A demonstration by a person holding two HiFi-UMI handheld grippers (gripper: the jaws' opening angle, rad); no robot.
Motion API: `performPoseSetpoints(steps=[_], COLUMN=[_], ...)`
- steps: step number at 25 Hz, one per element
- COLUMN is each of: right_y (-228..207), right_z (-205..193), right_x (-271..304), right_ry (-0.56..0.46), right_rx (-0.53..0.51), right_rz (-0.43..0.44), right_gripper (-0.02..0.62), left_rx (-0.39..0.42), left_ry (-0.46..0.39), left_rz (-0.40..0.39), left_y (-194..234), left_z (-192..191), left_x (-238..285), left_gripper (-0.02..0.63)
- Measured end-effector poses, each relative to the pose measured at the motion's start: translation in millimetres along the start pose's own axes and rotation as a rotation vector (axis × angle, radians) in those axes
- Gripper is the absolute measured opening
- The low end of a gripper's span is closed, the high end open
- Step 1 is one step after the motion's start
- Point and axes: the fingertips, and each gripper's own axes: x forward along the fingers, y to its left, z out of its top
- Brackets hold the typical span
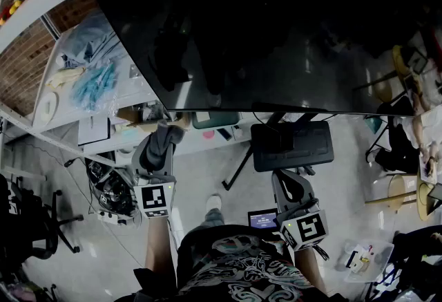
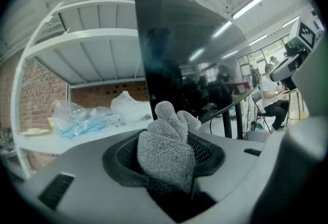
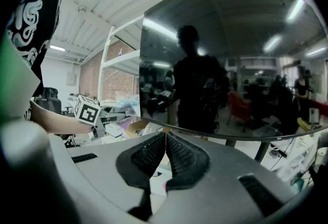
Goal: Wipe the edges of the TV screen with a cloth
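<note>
Overhead, left gripper [image 1: 166,129] clamped on cloth [image 2: 166,151], seemingly at TV screen [image 1: 262,31] edge, right gripper [image 3: 165,138] jaws together

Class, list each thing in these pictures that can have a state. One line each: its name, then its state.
Left claw: shut on the grey fluffy cloth.
Right claw: shut, nothing between its jaws.
That cloth: bunched up, sticking out past the jaws, held near the screen's lower edge; contact cannot be told.
Large black flat TV screen: off, dark, mirroring the room.
</note>
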Motion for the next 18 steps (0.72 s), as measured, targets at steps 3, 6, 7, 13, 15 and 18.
performPoseSetpoints(steps=[3,6,7,13,15,18], right_y=[7.8,8.0,7.9,5.3,2.9,-4.1], right_z=[-12.6,-23.9,-25.7,-25.1,-22.8,-22.7], right_x=[21.6,37.8,41.9,62.6,66.8,70.4], right_ry=[0.077,0.123,0.117,0.089,0.082,0.078], right_rx=[-0.054,-0.056,-0.048,-0.008,0.005,0.014], right_rz=[-0.021,-0.054,-0.063,-0.077,-0.080,-0.100], right_gripper=[0.032,0.032,0.032,0.029,0.029,0.030], left_rx=[0.001,0.006,-0.002,-0.043,-0.023,-0.037], left_ry=[-0.018,-0.025,-0.023,-0.064,-0.040,-0.068], left_rz=[-0.034,-0.074,-0.080,-0.090,-0.092,-0.064], left_y=[16.2,23.6,25.5,27.5,26.3,27.2], left_z=[-9.6,-19.0,-22.3,-22.8,-26.1,-22.9], left_x=[19.8,36.2,39.2,49.6,53.4,61.9], left_gripper=[0.196,0.196,0.196,0.196,0.196,0.196])
